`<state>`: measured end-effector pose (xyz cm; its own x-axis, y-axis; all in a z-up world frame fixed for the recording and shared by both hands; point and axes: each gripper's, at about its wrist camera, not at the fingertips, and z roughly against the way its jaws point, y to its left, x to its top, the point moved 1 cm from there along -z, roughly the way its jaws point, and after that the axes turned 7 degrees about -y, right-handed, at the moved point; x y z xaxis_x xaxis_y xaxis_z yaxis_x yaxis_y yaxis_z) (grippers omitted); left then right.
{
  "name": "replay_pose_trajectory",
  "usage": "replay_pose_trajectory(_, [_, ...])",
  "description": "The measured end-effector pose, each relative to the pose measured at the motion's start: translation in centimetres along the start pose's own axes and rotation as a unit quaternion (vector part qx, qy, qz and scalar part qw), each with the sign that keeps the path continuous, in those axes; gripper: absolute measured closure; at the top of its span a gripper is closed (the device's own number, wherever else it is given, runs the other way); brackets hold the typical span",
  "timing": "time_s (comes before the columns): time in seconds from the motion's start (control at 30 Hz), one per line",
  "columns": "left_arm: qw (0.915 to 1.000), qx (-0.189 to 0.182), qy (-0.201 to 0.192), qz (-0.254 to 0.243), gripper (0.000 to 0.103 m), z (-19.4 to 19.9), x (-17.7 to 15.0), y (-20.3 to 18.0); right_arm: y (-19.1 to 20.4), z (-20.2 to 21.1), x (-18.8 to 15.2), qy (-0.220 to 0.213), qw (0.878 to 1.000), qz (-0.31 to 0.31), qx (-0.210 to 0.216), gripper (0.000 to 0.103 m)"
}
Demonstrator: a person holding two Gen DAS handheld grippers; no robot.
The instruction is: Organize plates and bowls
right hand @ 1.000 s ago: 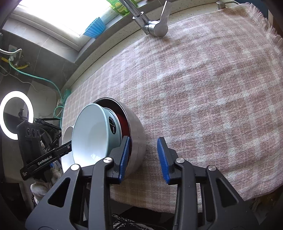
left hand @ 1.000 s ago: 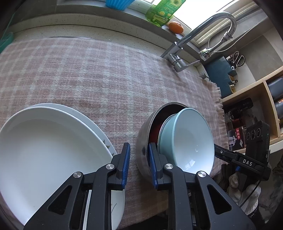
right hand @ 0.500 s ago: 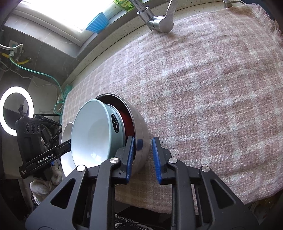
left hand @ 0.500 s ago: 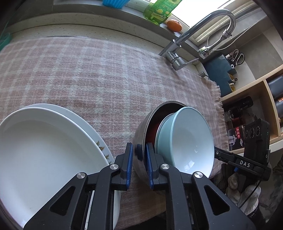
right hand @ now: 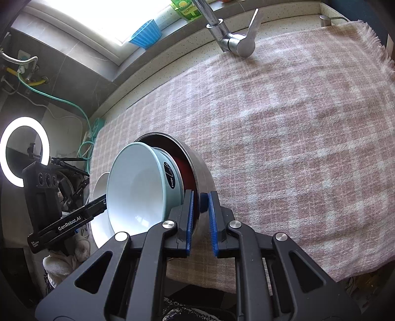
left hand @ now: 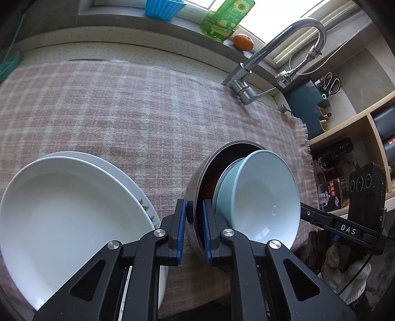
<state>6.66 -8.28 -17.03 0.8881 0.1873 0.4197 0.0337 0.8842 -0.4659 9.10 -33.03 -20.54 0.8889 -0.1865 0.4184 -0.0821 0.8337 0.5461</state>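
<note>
A steel bowl (left hand: 193, 181) (right hand: 203, 170) stands near the front edge of the checked cloth, with a red bowl (left hand: 209, 177) (right hand: 185, 168) nested in it and a light blue bowl (left hand: 261, 197) (right hand: 138, 192) on top. My left gripper (left hand: 194, 210) is shut on the steel bowl's left rim, one pad outside and one inside. On the opposite rim my right gripper (right hand: 200, 202) is shut the same way. Left of the bowls lie two stacked white plates (left hand: 61, 210) (right hand: 98, 192).
The pink checked cloth (left hand: 123, 111) (right hand: 296, 123) covers the counter. A tap (left hand: 271, 49) (right hand: 229, 37) stands at the back. On the sill are a blue cup (left hand: 164, 8), a green bottle (left hand: 226, 19) and an orange (left hand: 243, 42). Shelves (left hand: 358, 148) stand to the right.
Both grippers' jaws have come together on the steel bowl's rim, one from each side. The bowls and plates stay where they were.
</note>
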Motion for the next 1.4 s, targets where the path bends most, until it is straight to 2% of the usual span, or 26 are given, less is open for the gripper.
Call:
replay_pose_trajectory(0.2, [0.9998, 0.004, -0.017, 0.002, 0.093, 2.0, 0.6, 0.4, 2.2, 0.5, 0.6, -0.006, 1.0, 0.014, 0.008, 0.089])
replay_pose_trajectory(0.57, [0.9985, 0.021, -0.048, 0.015, 0.093, 7.0, 1.1, 3.0, 7.3, -0.4, 0.4, 0.007, 0.998, 0.039, 0.042, 0.09])
replay_pose_trajectory(0.93, [0.996, 0.045, -0.058, 0.05, 0.093, 10.5, -0.5, 7.3, 12.1, -3.4, -1.4, 0.034, 0.995, 0.064, 0.069, 0.09])
replay_pose_trajectory(1.4, [0.9923, 0.069, -0.063, 0.081, 0.093, 12.6, -2.3, 11.0, 15.2, -6.2, -3.7, 0.067, 0.991, 0.084, 0.085, 0.09])
